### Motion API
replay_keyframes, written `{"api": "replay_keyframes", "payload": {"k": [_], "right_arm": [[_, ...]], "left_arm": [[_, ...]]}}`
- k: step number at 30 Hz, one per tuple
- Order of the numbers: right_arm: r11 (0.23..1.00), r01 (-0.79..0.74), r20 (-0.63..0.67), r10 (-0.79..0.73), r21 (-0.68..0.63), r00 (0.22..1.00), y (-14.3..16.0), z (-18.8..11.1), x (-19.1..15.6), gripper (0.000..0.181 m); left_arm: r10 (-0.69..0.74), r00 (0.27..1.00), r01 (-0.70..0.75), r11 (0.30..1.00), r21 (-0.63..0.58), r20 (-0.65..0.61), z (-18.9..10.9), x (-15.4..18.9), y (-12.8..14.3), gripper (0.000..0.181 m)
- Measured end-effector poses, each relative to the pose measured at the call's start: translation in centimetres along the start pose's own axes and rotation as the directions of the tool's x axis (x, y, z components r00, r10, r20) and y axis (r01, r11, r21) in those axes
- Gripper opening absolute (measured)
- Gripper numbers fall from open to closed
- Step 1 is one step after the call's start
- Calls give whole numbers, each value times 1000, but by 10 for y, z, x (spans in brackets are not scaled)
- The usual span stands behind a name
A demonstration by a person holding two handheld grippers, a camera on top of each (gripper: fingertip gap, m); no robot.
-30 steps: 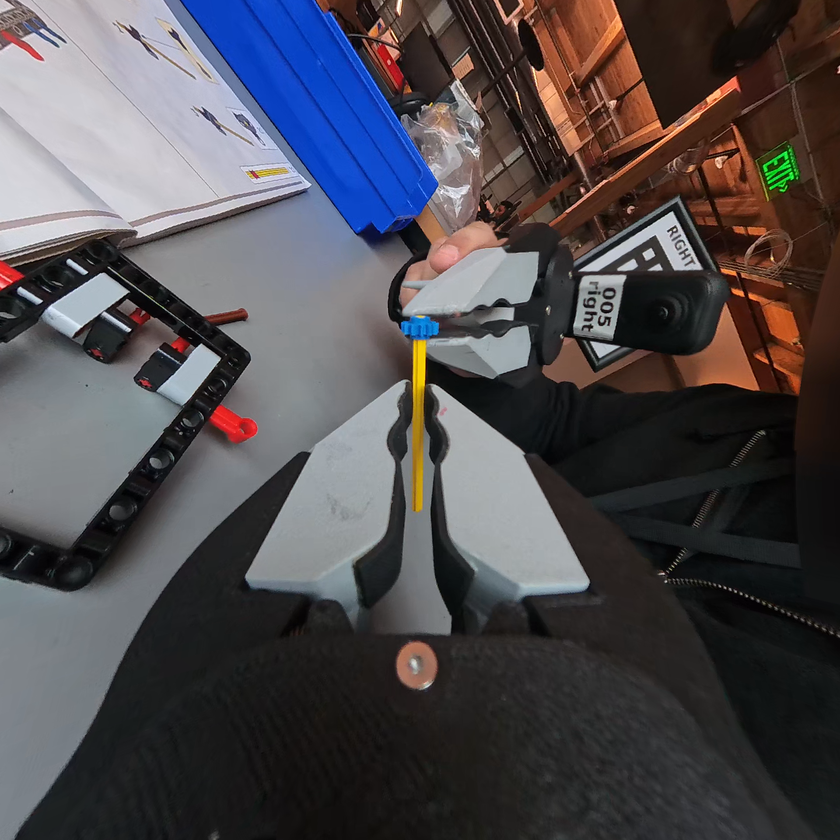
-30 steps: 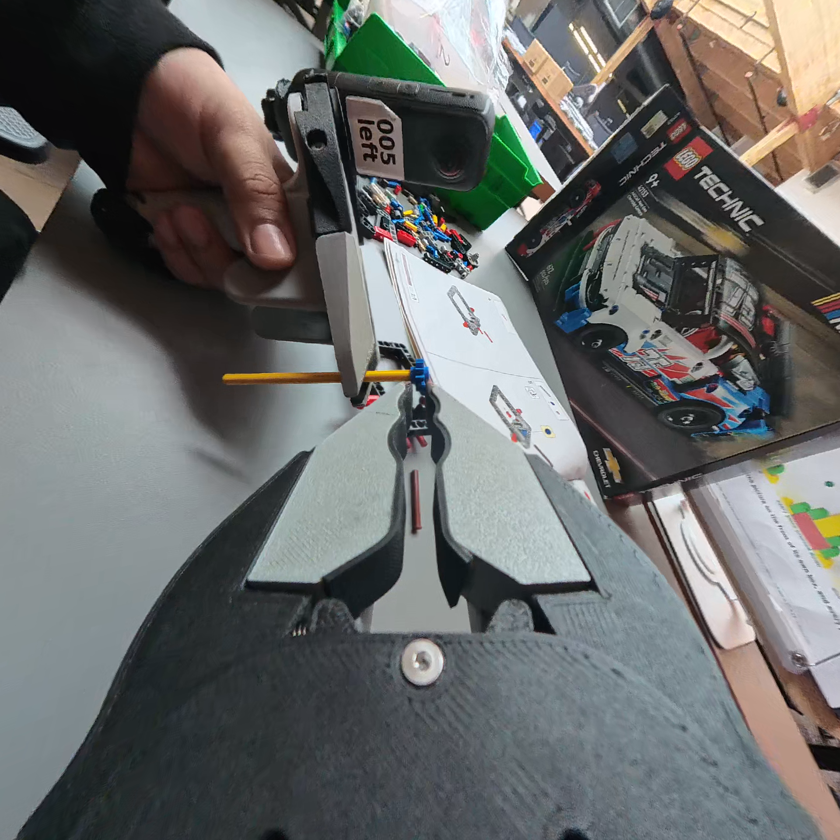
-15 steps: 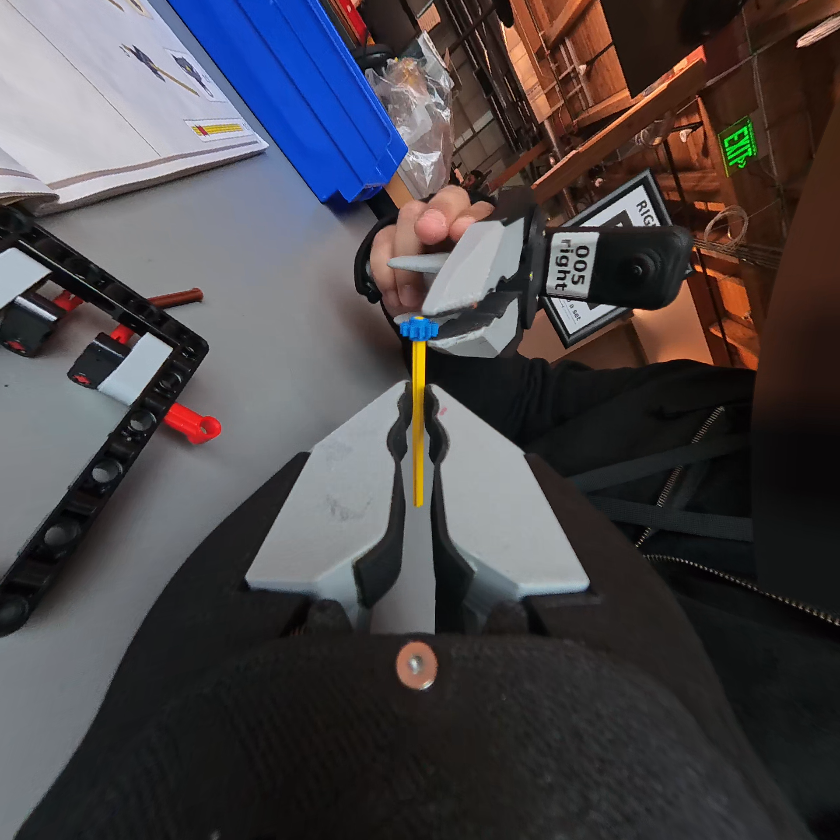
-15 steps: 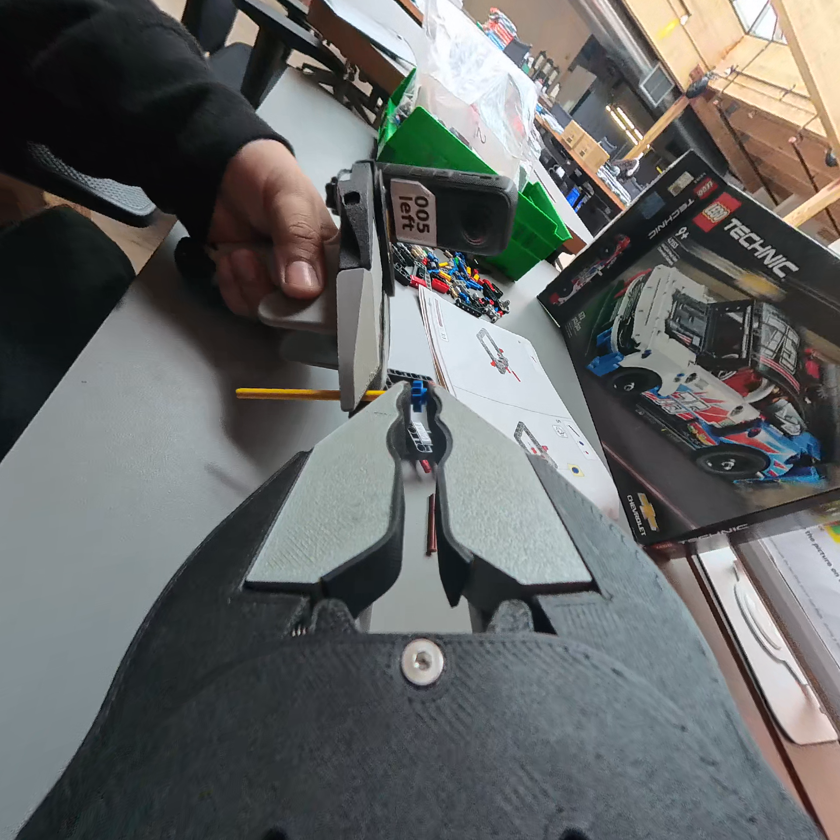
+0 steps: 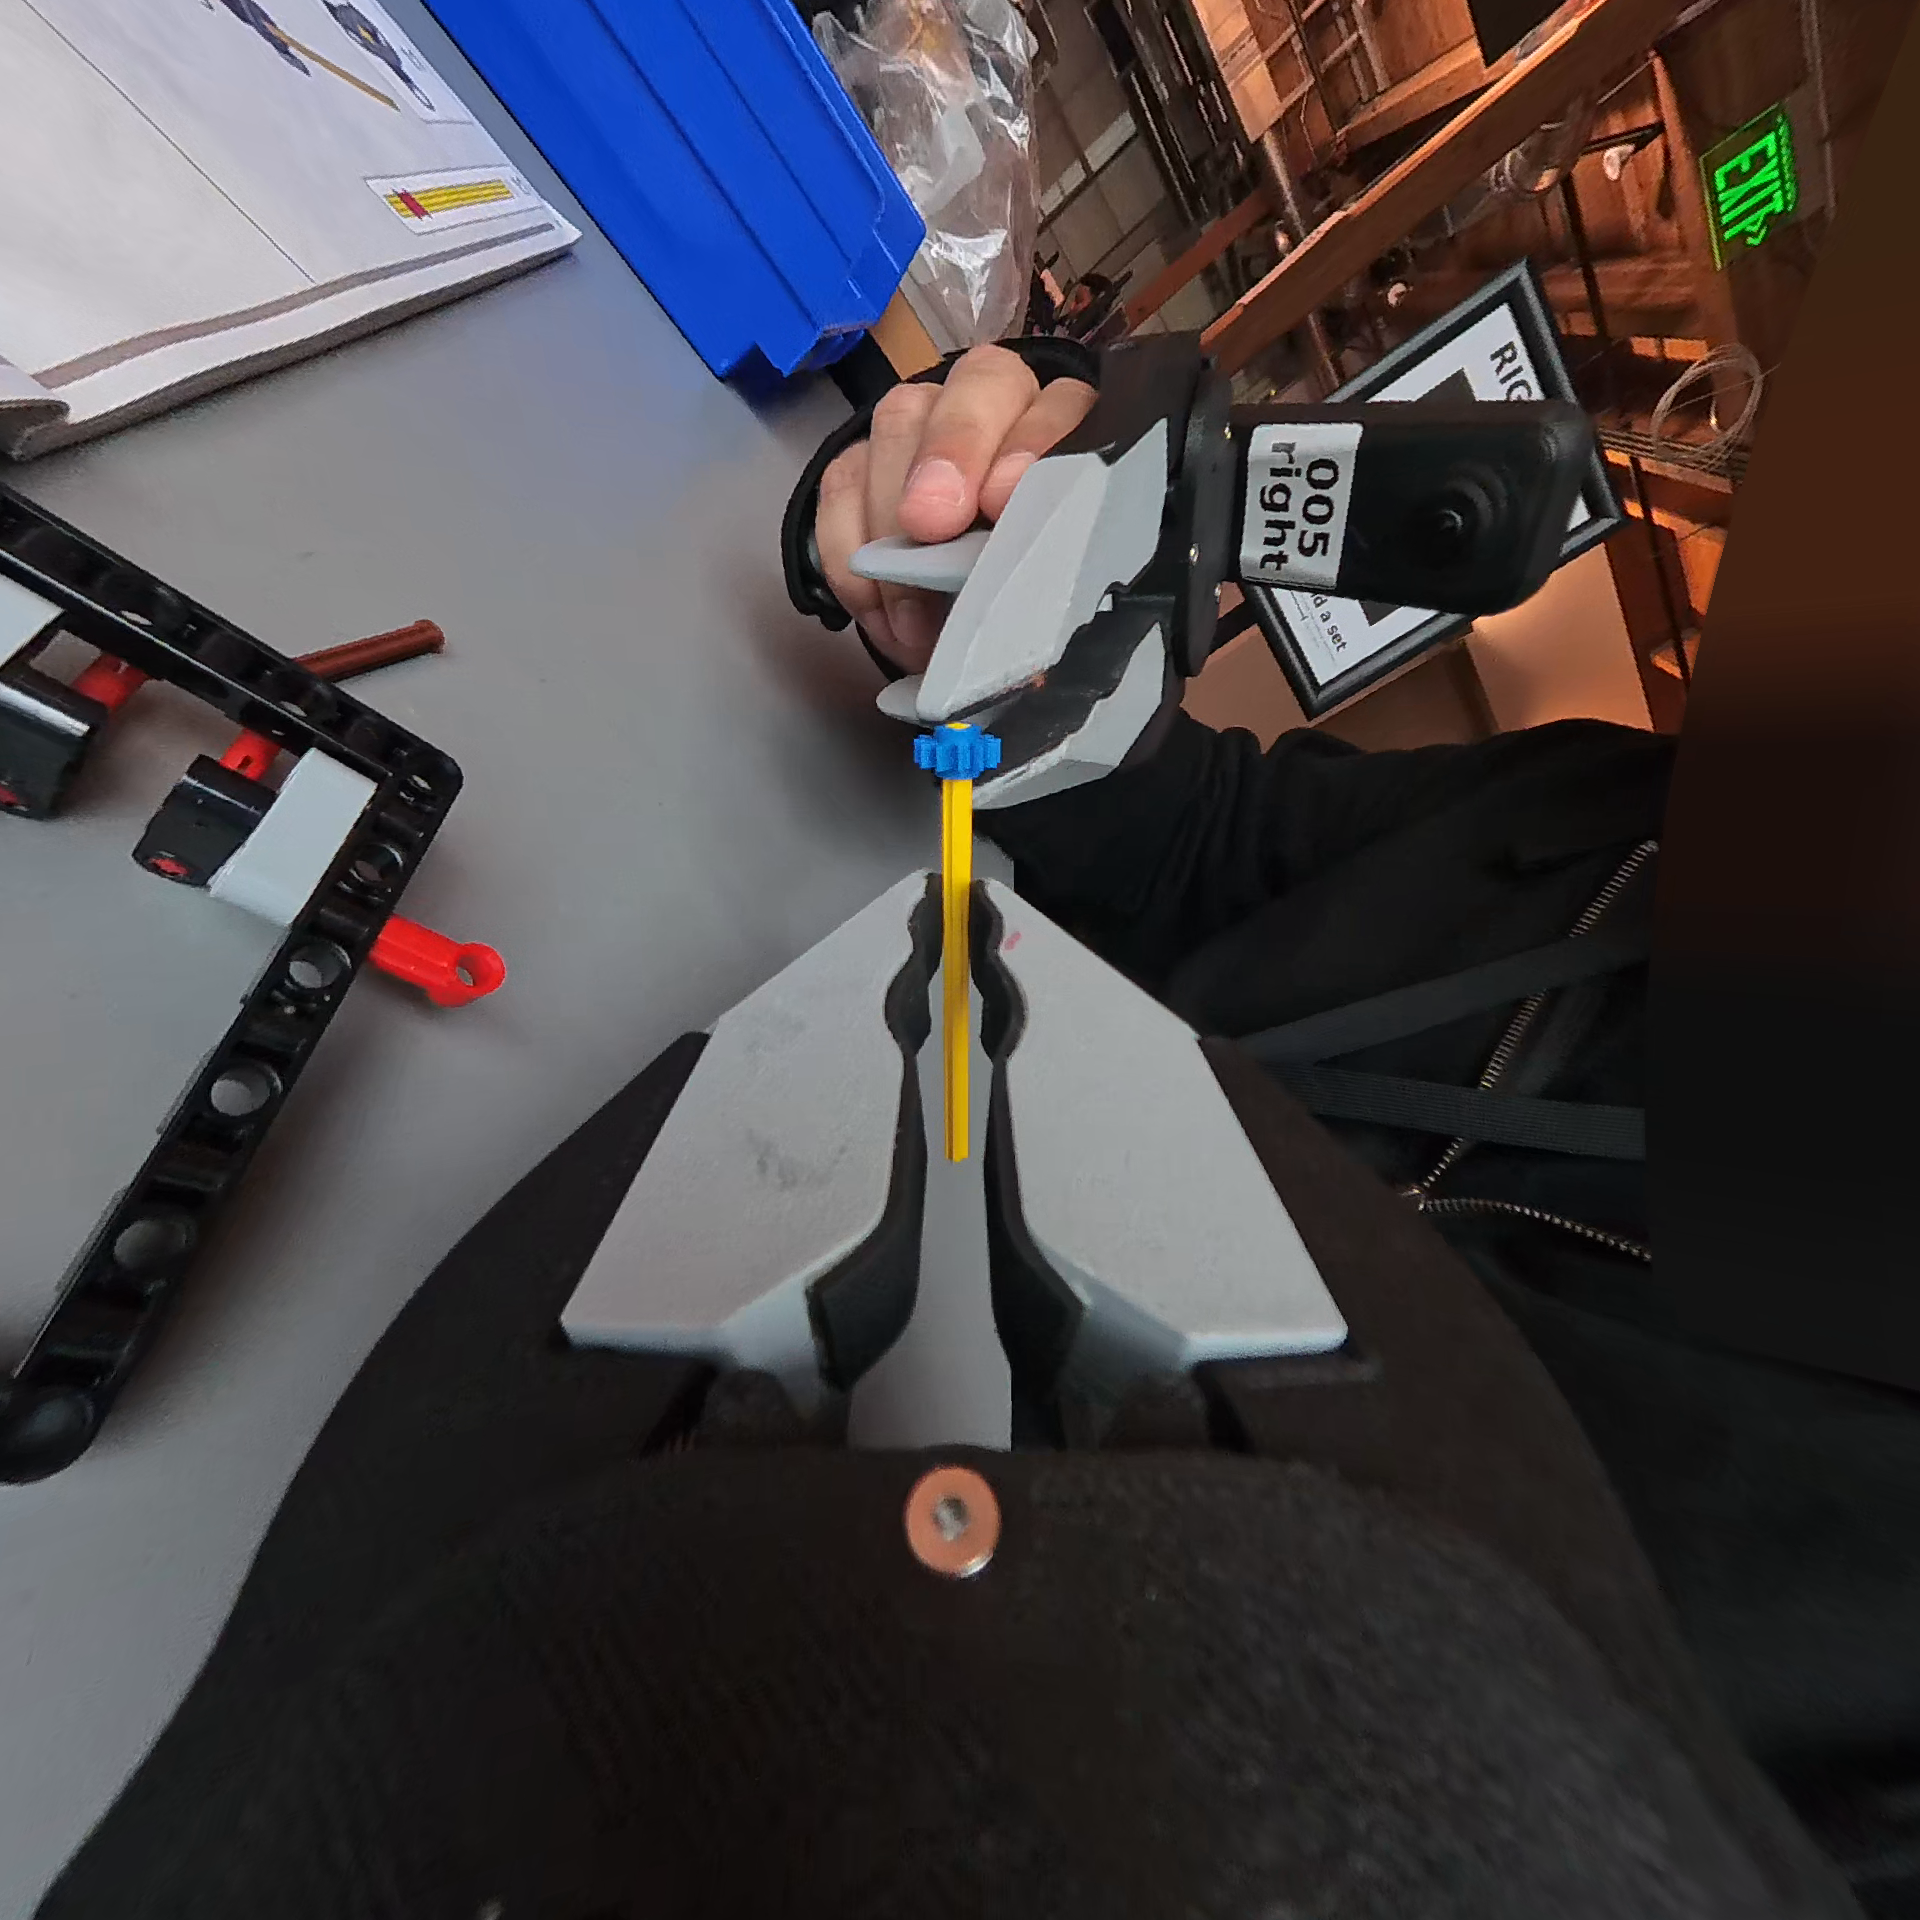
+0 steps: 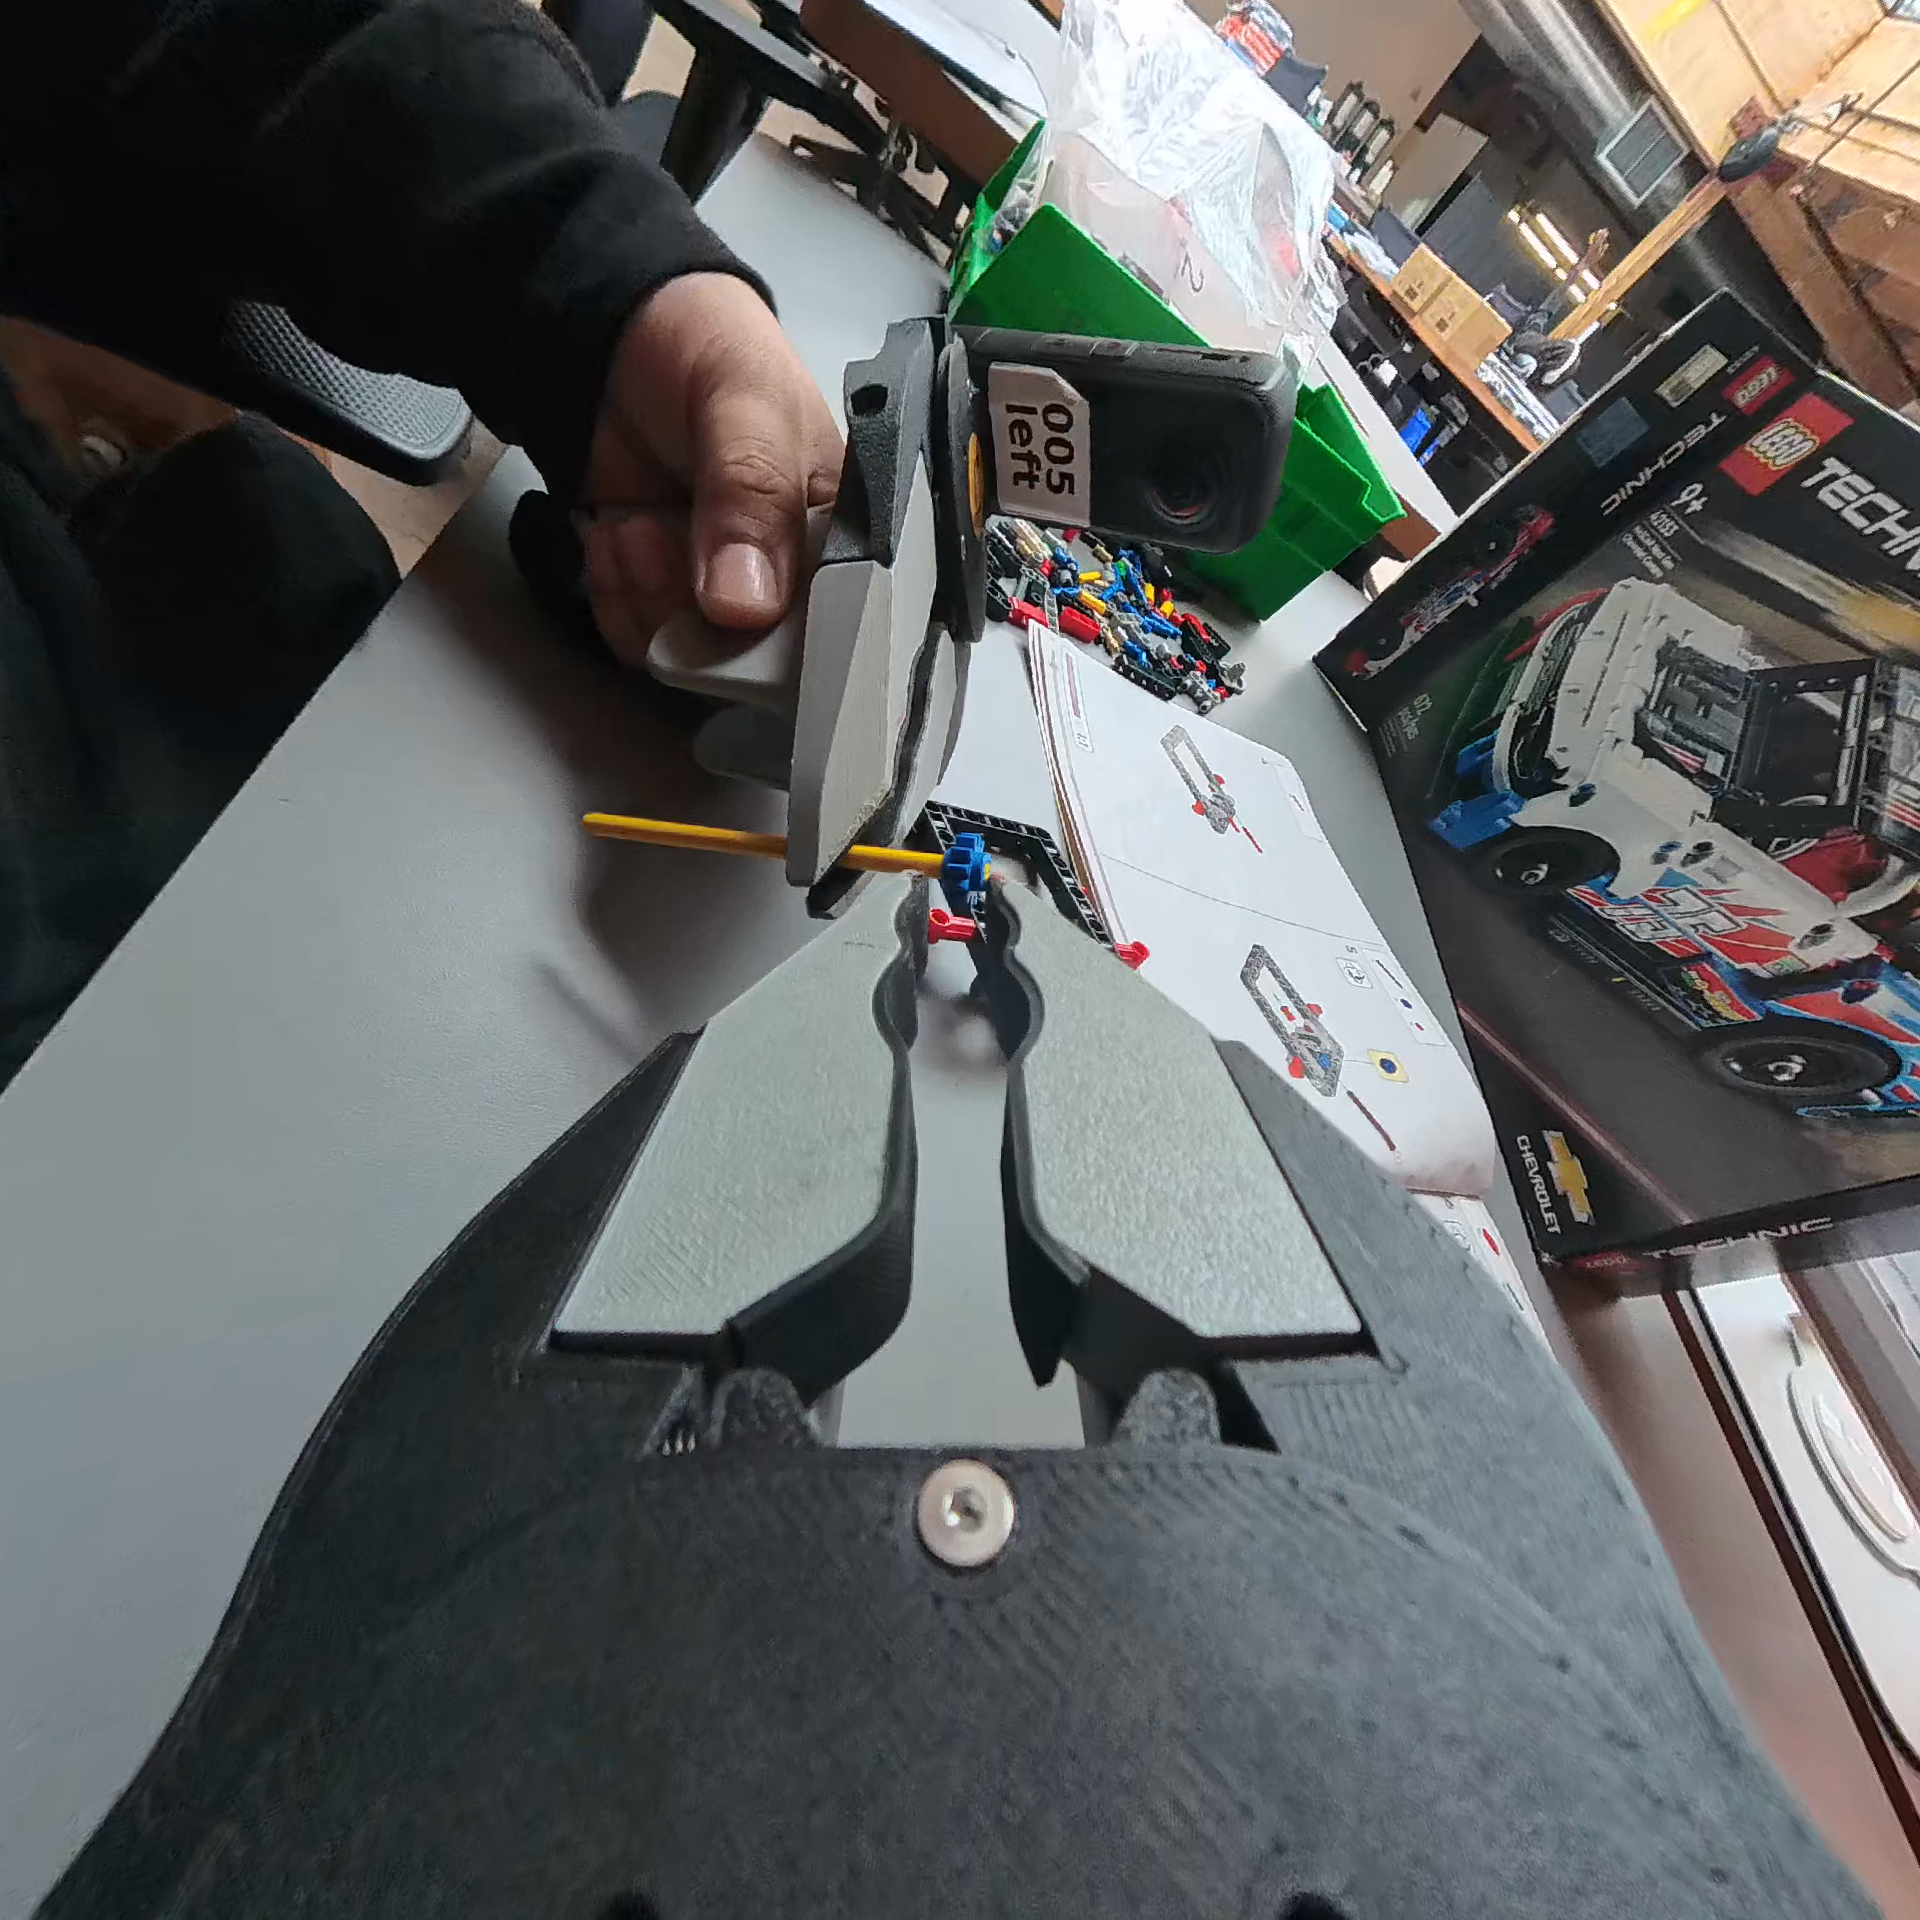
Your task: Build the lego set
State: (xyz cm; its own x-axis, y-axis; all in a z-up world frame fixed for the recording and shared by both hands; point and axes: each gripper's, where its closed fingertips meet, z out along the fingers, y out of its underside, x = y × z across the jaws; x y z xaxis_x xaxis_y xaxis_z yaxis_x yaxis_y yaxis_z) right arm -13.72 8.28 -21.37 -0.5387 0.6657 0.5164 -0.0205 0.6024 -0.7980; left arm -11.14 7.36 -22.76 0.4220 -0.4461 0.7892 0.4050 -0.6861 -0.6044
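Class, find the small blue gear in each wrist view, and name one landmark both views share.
Left wrist view: blue gear above centre, atop the yellow axle.
Right wrist view: blue gear at centre, on the axle's right end.
Shared landmark: black frame.

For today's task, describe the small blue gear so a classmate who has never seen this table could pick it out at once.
Start at the black frame lying on the grey table, then look right to the left gripper, shut on a thin yellow axle. The blue gear sits on that axle's far tip, beside the right gripper. It is the only toothed blue piece held above the table.
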Motion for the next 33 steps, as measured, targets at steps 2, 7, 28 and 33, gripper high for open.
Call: {"api": "replay_keyframes", "payload": {"k": [2, 7, 28, 33], "right_arm": [[1000, 8, -8, -8, -2, 1000, 0, 0, 1, 7], [996, 89, -25, -89, -25, 996, -1, -1, -1, 4], [961, 239, -133, -257, -136, 957, 5, 2, -1, 4], [985, 128, -141, -144, -114, 980, 5, 4, 2, 4]], "left_arm": [[-2, 1000, 2, 1000, -2, -4, 0, 0, 0, 3], [-3, 1000, 2, 1000, -23, -21, 1, 2, 3, 3], [-31, 999, 30, 998, -50, -10, 4, -1, 6, 3], [-42, 999, 42, 999, -14, -14, 2, -1, 2, 3]]}}
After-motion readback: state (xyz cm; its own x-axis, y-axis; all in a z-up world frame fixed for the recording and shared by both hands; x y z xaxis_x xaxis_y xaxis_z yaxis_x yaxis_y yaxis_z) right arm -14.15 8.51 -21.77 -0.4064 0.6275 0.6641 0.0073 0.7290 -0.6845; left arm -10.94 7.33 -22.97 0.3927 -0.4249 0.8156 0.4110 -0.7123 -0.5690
